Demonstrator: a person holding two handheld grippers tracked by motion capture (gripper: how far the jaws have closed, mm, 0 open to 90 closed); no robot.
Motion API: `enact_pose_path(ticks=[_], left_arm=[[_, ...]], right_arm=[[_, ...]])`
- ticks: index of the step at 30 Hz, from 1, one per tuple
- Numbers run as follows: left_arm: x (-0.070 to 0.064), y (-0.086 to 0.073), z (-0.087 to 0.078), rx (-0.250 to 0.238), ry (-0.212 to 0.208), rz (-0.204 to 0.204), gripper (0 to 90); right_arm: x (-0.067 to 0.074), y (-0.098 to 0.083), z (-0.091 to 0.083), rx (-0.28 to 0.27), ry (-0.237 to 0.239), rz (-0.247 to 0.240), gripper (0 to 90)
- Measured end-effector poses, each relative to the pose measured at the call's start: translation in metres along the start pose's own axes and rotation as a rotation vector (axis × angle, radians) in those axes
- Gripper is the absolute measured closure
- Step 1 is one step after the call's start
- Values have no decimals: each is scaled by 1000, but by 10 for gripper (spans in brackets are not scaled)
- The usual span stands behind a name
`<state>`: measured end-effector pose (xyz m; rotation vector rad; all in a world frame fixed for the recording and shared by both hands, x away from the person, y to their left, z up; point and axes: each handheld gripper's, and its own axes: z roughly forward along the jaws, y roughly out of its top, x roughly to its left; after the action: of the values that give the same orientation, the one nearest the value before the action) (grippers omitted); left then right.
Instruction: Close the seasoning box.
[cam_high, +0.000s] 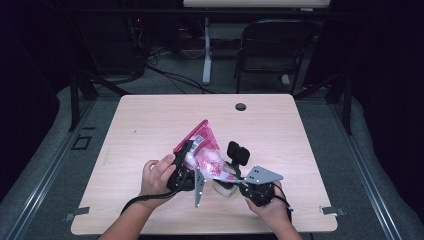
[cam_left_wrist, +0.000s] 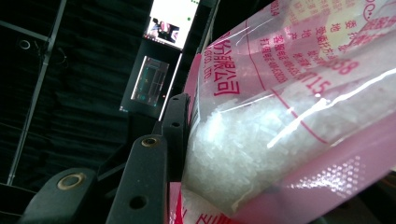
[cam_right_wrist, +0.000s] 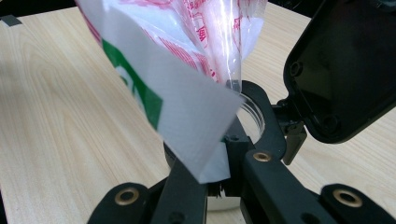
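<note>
Pink bag (cam_high: 204, 150) of white crystals tilted above table (cam_high: 150, 125) centre, left gripper (cam_high: 184, 162) clamped on its 9 o'clock edge, right gripper (cam_right_wrist: 224, 140) clamped around open jar (cam_right_wrist: 254, 114) at bag's 5 o'clock, black flip lid (cam_high: 239, 153) raised.

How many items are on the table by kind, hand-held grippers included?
Hand-held grippers: 2, left hand-held gripper and right hand-held gripper
Pink plastic bags of white granules: 1, bag
Clear jars with a flip-up black lid: 1, jar
Total: 4
</note>
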<state>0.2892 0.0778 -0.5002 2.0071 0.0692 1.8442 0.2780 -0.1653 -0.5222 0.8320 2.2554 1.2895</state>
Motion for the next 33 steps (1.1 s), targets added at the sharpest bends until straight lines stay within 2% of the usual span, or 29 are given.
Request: enact_pose_path(ticks=[17,33], left_arm=[[1,5,-1,-12,1,9,674],[1,7,-1,-16,-7,-3,675]], right_arm=[[0,-2,-2,1,-7,6,894],[0,-3,-3,7,-11,6,894]])
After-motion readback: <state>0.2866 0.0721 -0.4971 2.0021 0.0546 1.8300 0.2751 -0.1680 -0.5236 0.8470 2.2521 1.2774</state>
